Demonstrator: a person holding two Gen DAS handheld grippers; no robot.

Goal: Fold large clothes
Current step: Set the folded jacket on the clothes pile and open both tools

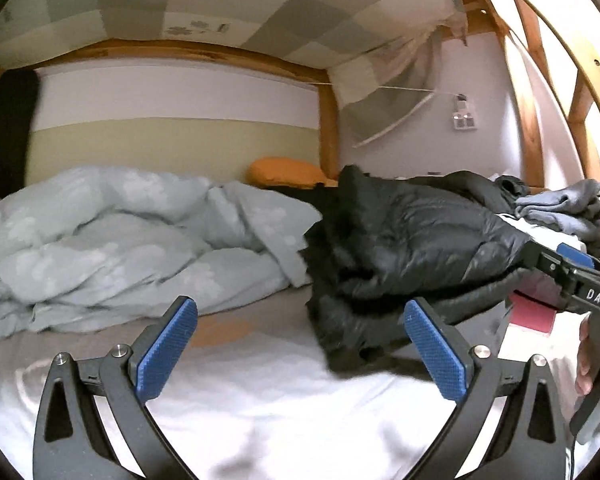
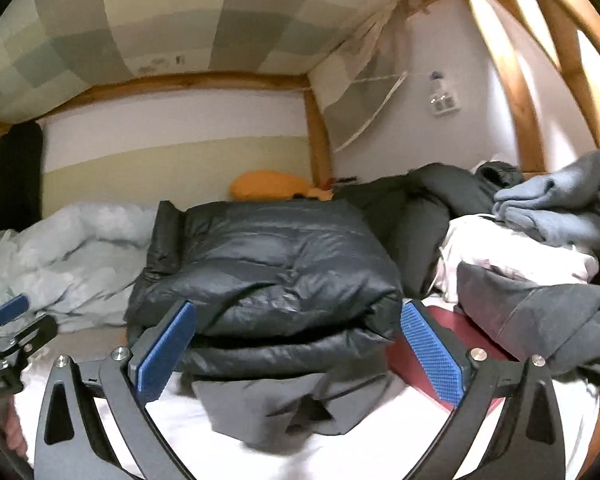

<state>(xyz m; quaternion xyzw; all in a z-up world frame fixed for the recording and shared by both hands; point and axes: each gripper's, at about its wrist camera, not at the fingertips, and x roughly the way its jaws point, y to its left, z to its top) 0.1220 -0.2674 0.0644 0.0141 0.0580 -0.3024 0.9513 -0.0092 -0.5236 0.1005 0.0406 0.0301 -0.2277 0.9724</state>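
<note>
blue pads sit closest, on the left tongs (image 1: pixel 300 350), which are wide apart with nothing between them, low over the white sheet (image 1: pixel 260 408) of the bed. right tongs (image 2: pixel 296 354) are wide apart too and hold nothing; they point level at the black puffy coat (image 2: pixel 276 256). in the left view the right tongs (image 1: pixel 576 276) come in from the right edge, beside the coat (image 1: pixel 412 236). the coat lies folded in thick shiny layers in the middle of the bed, with a dull grey part sticking out under it. a pale blue blanket (image 1: pixel 112 240) is bunched up to its left. grey clothes (image 2: pixel 556 208) are piled to its right.
</note>
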